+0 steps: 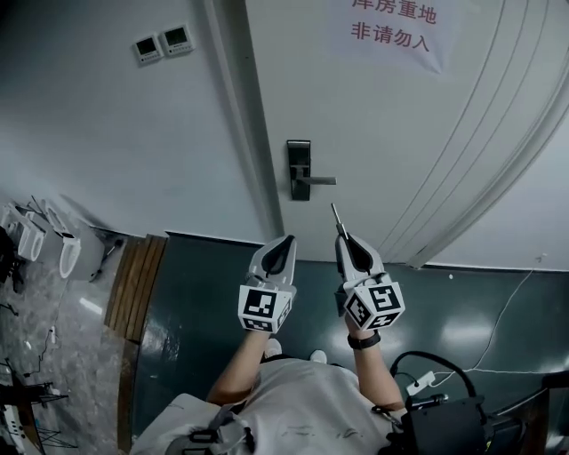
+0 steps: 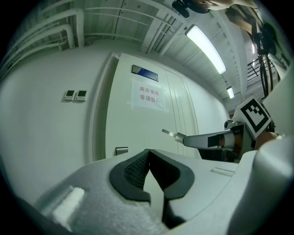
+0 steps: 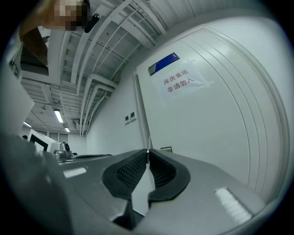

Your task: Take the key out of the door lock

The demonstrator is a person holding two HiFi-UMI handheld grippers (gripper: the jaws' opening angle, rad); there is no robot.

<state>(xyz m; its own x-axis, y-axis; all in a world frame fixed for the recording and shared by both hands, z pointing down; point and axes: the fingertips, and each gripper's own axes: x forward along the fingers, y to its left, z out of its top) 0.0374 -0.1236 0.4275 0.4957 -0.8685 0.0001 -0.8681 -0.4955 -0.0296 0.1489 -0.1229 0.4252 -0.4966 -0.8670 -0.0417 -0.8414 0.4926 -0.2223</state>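
Observation:
The black lock plate (image 1: pixel 299 169) with its lever handle (image 1: pixel 318 180) sits on the white door (image 1: pixel 400 133), with no key in it. A thin metal key (image 1: pixel 338 218) sticks out from the tip of my right gripper (image 1: pixel 346 235), which is shut on it a short way below and right of the lock. In the right gripper view the key (image 3: pixel 147 146) shows edge-on between the pads. From the left gripper view, the key (image 2: pixel 167 133) points toward the door. My left gripper (image 1: pixel 288 240) hangs beside the right one, shut and empty, its pads (image 2: pixel 138 167) touching.
Two small wall panels (image 1: pixel 162 43) hang left of the door frame. A paper sign with red characters (image 1: pixel 391 25) is taped to the door. White fixtures (image 1: pixel 53 240) stand at the far left. A black box (image 1: pixel 444 427) and cables (image 1: pixel 427 369) lie at the lower right.

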